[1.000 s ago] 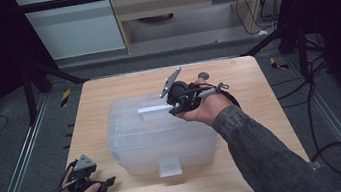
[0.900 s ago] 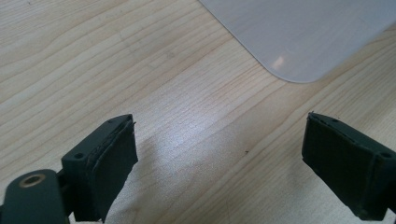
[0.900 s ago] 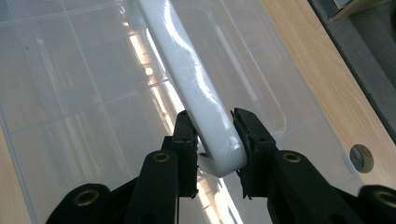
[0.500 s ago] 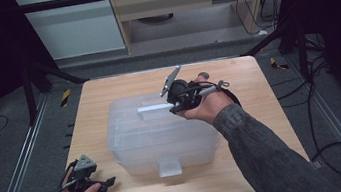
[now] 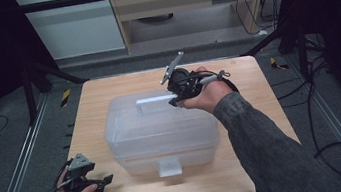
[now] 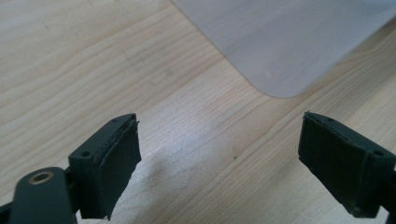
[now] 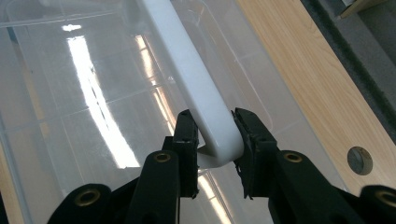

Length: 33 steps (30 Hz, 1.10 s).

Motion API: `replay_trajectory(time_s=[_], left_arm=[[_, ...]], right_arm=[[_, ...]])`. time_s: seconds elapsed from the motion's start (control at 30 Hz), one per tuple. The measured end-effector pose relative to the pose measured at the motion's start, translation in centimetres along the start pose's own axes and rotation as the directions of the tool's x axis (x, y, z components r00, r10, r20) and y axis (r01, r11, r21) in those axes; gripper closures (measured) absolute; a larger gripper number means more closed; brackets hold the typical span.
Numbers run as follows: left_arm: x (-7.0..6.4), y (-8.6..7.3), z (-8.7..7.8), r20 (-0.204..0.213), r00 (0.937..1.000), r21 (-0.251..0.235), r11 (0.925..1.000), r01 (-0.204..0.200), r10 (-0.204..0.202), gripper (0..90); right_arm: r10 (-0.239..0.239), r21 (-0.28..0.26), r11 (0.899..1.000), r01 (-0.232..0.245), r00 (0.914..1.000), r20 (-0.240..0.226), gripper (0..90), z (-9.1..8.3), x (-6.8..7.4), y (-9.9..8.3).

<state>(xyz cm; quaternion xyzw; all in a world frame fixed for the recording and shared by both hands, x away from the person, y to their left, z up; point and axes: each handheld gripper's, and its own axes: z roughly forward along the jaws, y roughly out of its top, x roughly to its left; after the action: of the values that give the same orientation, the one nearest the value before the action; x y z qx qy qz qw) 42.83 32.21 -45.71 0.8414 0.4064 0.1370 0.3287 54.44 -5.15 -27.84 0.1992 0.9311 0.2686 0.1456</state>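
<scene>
A clear plastic storage box [image 5: 161, 132] with a lid sits in the middle of the wooden table [image 5: 102, 93]. Its white handle [image 5: 151, 100] [image 7: 196, 88] is raised above the lid. My right gripper [image 5: 174, 95] [image 7: 214, 140] is shut on the handle's right end, both pads pressed against the white bar. My left gripper [image 5: 101, 181] [image 6: 219, 163] rests low at the table's front left corner, open, with nothing between its jaws. A corner of the box [image 6: 280, 42] lies just ahead of it.
A white latch [image 5: 168, 166] sticks out of the box's front wall. The table's edge [image 7: 299, 51] runs to the right of the box, with a round hole [image 7: 360, 160] in the wood. Dark frame posts and cables surround the table.
The handle looks slightly more raised under my right gripper. The left gripper has stayed where it was.
</scene>
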Motion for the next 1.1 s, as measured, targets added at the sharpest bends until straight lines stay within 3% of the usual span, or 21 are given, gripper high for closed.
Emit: replay_trajectory(time_s=[0.37, 0.67, 0.8, 1.1], left_arm=[[0.0, 1.1, -2.0, 0.01, 0.9995, 0.019, 0.9994, -0.03, 0.03, 19.6], [-0.2, 3.1, -3.2, -0.006, 0.995, 0.098, 0.9903, -0.099, 0.1, 27.2], [-0.4, 4.1, -3.6, -0.002, 0.9924, 0.064, 0.9904, -0.123, 0.123, 29.8], [-0.7, 6.1, -4.6, 0.002, 0.9918, -0.026, 0.9915, -0.128, 0.128, 39.2]], right_arm=[[0.036, 0.024, 0.999, -0.036, 0.9993, -0.014, 70.8, -0.4, -1.5, 1.2], [0.071, 0.031, 0.997, -0.07, 0.9972, -0.022, 70.5, -0.4, -2.3, 1.7], [0.085, 0.031, 0.996, -0.085, 0.9959, -0.029, 70.4, -0.4, -2.7, 1.8], [0.113, 0.036, 0.993, -0.112, 0.9927, -0.041, 70.0, -0.4, -3.6, 2.2]])
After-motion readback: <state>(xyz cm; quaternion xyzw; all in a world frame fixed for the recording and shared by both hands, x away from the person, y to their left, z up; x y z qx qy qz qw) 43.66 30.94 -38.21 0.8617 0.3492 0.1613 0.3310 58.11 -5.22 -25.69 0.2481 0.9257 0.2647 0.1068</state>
